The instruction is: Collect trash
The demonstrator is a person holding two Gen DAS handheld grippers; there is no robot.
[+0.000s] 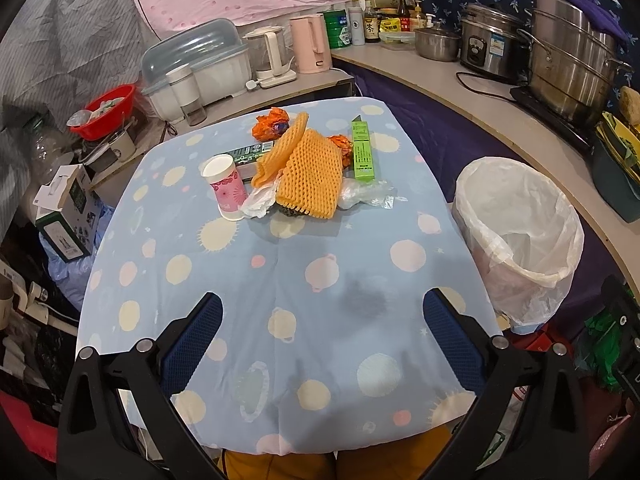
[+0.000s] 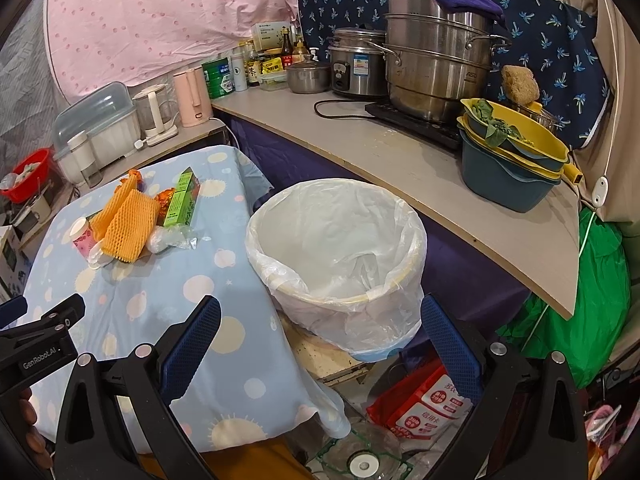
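Observation:
A heap of trash lies at the far middle of the blue patterned table (image 1: 288, 288): orange foam fruit netting (image 1: 310, 172), a pink paper cup (image 1: 226, 188), a green carton (image 1: 362, 148), a dark green box (image 1: 248, 156), crumpled orange wrappers (image 1: 270, 122) and clear plastic (image 1: 366, 196). A bin with a white liner (image 1: 520, 232) stands beside the table's right edge. My left gripper (image 1: 322, 320) hangs open over the near part of the table, nothing between its fingers. My right gripper (image 2: 320, 324) is open in front of the bin (image 2: 336, 248), holding nothing. The heap appears in the right wrist view with netting (image 2: 128, 224) and carton (image 2: 182, 200).
A counter (image 2: 400, 160) curves behind the bin with steel pots (image 2: 436, 68), a rice cooker (image 2: 356, 66), stacked basins (image 2: 512, 160) and bottles. A pink kettle (image 1: 310, 44), dish box (image 1: 196, 64) and red basin (image 1: 104, 110) stand beyond the table. Bags and packets (image 2: 420, 408) litter the floor.

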